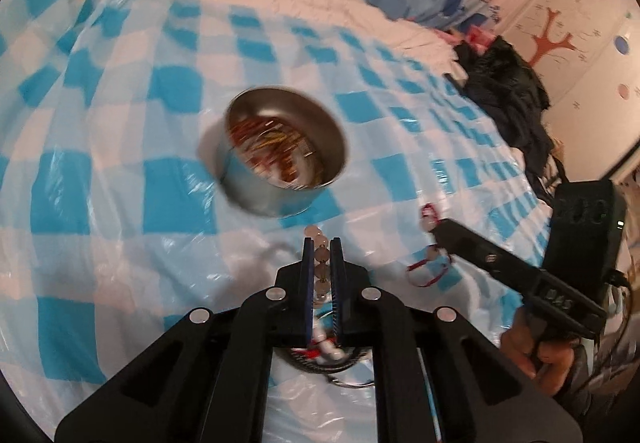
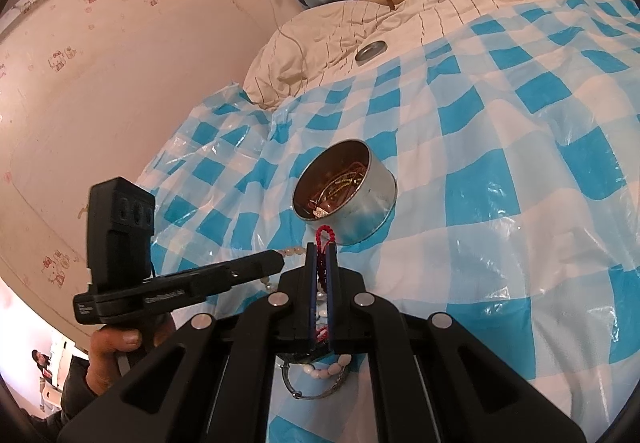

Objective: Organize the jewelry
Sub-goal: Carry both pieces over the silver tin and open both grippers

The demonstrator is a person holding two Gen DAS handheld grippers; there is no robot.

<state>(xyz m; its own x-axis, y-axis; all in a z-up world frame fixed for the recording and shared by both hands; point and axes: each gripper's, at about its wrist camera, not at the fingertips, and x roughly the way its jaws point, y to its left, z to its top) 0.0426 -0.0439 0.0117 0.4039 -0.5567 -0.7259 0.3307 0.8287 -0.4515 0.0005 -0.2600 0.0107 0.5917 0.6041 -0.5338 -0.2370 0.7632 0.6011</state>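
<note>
Tin (image 1: 280, 159) contents — motion-blurred tangle

Left gripper (image 1: 322, 243), right gripper (image 2: 320, 249): black plastic linkages, round silver screws, flat blue-edged fingers (image 2: 309, 283). Bare-skinned hand (image 2: 114, 347) on each black handle; white lettering on bodies.

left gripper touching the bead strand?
Touching. Left wrist view: the left gripper has its fingers closed on the bead strand, beads pinched between them.

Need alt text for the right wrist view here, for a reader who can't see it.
The right gripper is shut on a red braided cord, just short of a round metal tin holding jewelry on a blue-and-white checkered sheet. At left, the left gripper grips a pale bead bracelet.
</note>
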